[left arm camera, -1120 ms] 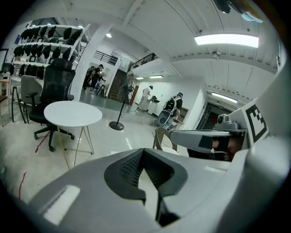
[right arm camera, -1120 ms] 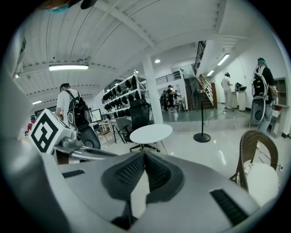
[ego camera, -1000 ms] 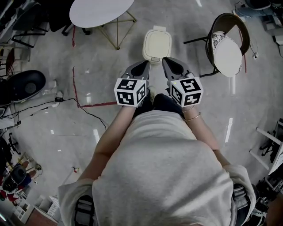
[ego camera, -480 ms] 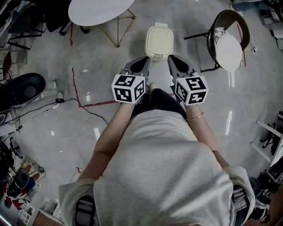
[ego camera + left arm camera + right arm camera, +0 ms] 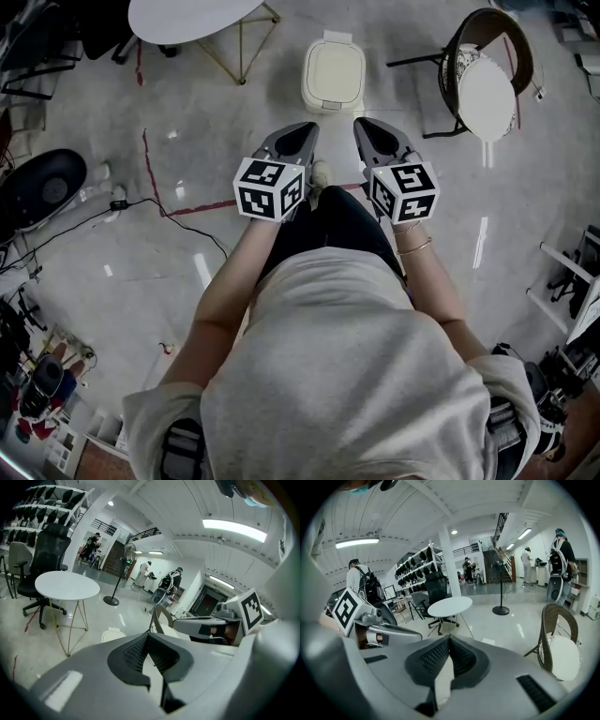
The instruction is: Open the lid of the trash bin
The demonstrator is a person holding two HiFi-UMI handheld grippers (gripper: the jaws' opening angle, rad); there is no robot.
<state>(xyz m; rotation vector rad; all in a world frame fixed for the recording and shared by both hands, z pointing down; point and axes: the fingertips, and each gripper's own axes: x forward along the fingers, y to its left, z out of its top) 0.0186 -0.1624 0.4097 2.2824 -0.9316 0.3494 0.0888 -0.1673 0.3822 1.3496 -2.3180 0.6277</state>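
Ahead on the floor, shut trash bin (image 5: 334, 75) no longer overlapped by left gripper (image 5: 302, 128) and right gripper (image 5: 361, 125), jaws of both pressed together, empty.

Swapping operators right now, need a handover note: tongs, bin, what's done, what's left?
Left tongs: shut, empty, held out front.
Right tongs: shut, empty, beside the left.
Trash bin: on the floor ahead, beyond both tips, untouched, between the round table and the chair.
Lid: closed.
Done: nothing on the bin yet.
Left: close in, open the lid.
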